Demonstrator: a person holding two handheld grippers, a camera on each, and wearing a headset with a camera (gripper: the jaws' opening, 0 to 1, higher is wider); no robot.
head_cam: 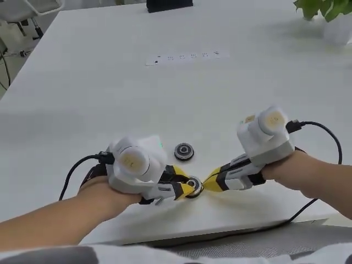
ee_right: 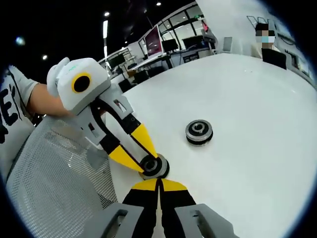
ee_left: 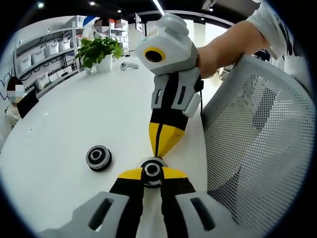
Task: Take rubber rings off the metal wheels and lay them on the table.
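Scene: A person seated at a white table works two hand-held grippers toward each other at the near edge.
Left gripper: Its yellow-tipped fingers are clamped on either side of a small metal wheel, holding it just above the table edge.
Right gripper: Its fingers are pressed together with barely a slit between them, and their tips meet the rim of the held wheel. Whether they pinch anything there cannot be told.
Held wheel: It sits between the two grippers. In the right gripper view it shows at the meeting point, with the left gripper gripping it from the far side.
Second wheel: It lies flat on the table just beyond the grippers, apart from both, a black outer band around its metal hub.
Opposing view: In the left gripper view, the right gripper comes down from above to touch the held wheel.
Surroundings: A grey mesh chair back stands near the person; a potted plant is at the table's far corner, and a socket strip is set in the tabletop.
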